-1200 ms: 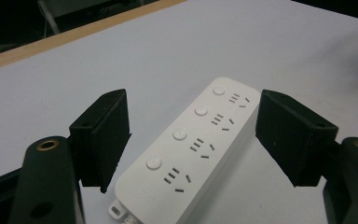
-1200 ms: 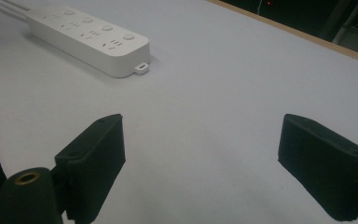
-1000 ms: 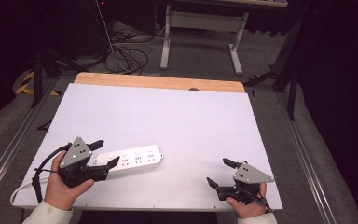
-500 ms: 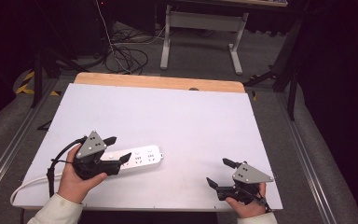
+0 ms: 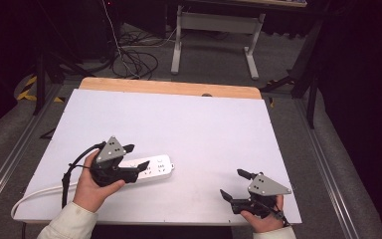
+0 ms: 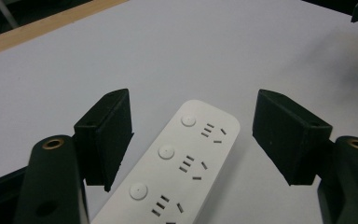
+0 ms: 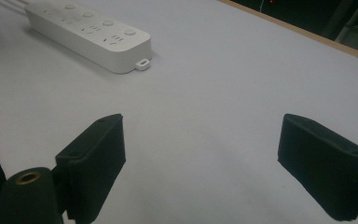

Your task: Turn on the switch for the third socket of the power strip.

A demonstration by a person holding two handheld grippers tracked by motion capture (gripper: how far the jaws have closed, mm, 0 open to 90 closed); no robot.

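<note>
The white table [image 5: 194,129] carries one thing, a white power strip [image 5: 151,168]. It lies flat near the front left part of the table, and its white cable [image 5: 35,198] runs off toward the left front edge.

The main risk, as I judge it, is that the strip slides or turns on the smooth surface if only one jaw meets it first, because the body lies at a slant between the jaws and not square to them. The cable could also pull the strip back or drag it if it is lifted quickly. A grip near the end only may let the long body tip down.

The left gripper [image 6: 193,135] has its jaws wide apart, one on each side of the strip's end, just above it; they hold nothing. I cannot tell whether they touch the table.

The right gripper [image 7: 200,158] is also spread wide, empty, low over bare table at the front right, well apart from the strip.
</note>
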